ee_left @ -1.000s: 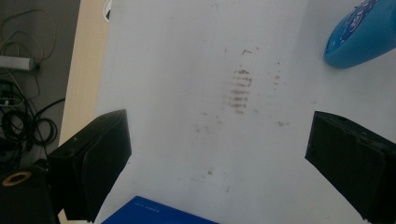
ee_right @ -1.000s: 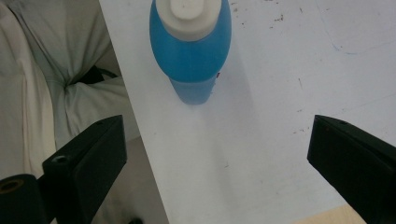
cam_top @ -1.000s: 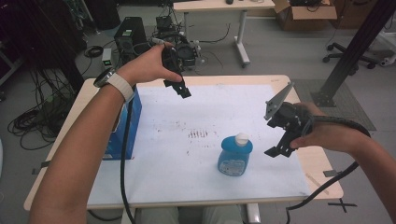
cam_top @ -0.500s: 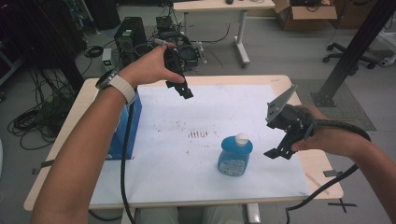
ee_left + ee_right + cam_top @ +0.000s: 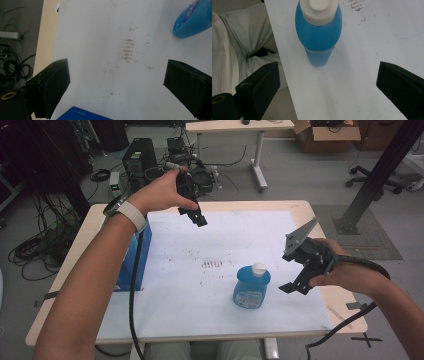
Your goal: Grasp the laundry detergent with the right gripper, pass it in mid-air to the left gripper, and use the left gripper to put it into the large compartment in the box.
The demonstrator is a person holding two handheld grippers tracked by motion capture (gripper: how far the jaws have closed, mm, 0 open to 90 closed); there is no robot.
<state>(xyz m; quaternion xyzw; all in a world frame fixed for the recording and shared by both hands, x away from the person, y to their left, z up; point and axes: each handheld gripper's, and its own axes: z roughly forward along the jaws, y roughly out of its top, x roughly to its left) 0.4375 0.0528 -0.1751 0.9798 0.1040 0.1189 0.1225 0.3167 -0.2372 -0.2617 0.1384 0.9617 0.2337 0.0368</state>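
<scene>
The right gripper (image 5: 299, 270) hangs above the table's near right part with its 2 jaws spread wide and nothing between them. In the right gripper view, 1 blue bottle (image 5: 319, 30) stands upright straight ahead of those jaws, apart from both, with no object between. It has a white cap (image 5: 319, 10), a rounded blue body and a printed label facing the person.

The left gripper (image 5: 192, 210) is held high over the table's far edge, its 2 jaws also wide apart and empty. Below and ahead of them lies a patch of brown smudges (image 5: 127, 50) on the white sheet (image 5: 250, 240) that covers the table (image 5: 345, 300). The bottle sits ahead and off to the right of these jaws, well apart. 1 blue box (image 5: 131, 265) stands close under them near the sheet's left edge, half hidden by the person's left forearm (image 5: 95, 285). 1 watch (image 5: 125, 212) with a pale strap sits on that wrist. Beyond the table, cables and a dark computer case (image 5: 137, 162) lie on the floor.
</scene>
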